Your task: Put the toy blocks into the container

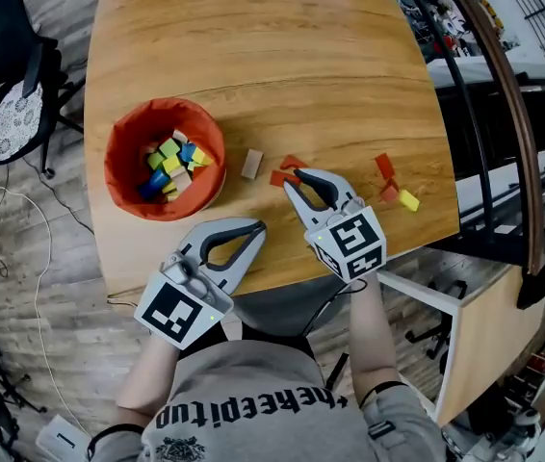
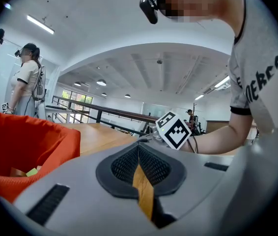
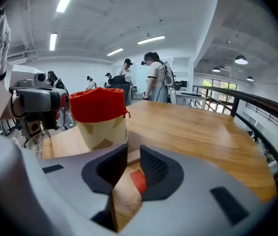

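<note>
Right gripper (image 1: 290, 175) stood part-open astride red block (image 3: 138, 181), right of container (image 1: 116, 147). The block was probably light and rigid: pinch flat sides. Left gripper (image 1: 256, 227) was closed, empty.

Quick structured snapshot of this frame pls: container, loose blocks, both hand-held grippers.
container: orange-lined container, left side of the table, holds several coloured blocks
loose blocks: beige block just right of the container; two red blocks and a yellow block near the table's right edge
left hand-held gripper: jaws together, empty, by the near table edge
right hand-held gripper: jaws apart, red block between them, not clamped
</note>
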Available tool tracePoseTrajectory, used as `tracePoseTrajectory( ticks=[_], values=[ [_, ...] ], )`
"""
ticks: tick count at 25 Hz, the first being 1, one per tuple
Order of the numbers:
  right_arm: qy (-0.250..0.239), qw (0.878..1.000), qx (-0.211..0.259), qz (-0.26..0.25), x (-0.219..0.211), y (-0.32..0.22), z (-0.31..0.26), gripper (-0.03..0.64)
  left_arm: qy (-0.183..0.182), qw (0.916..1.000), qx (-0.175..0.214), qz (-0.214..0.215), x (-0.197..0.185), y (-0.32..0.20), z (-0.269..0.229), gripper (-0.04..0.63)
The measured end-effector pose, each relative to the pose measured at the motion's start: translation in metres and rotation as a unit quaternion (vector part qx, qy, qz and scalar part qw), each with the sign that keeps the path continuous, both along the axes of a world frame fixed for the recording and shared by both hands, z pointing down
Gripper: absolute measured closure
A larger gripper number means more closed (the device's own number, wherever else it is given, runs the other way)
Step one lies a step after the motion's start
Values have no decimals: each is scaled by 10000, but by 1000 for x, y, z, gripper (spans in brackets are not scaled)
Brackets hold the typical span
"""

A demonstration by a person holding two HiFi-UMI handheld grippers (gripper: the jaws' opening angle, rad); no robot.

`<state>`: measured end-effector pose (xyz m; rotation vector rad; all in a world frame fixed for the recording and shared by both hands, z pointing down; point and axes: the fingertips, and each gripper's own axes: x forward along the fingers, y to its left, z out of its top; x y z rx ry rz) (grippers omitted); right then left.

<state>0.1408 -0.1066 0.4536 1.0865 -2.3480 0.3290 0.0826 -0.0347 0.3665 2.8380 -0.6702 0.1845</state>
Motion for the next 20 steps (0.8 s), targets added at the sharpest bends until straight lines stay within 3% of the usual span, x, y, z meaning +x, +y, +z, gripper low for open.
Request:
tracePoseTrajectory(
  ticks=[10, 20],
  values=[
    [396, 9967, -612, -351, 4, -2, 60, 482, -139, 9998, -114, -118, -1, -5, 13, 580],
    [904, 9903, -849, -619, 6, -3, 94, 451, -169, 9994, -213, -210, -1, -9, 18, 580]
  ],
)
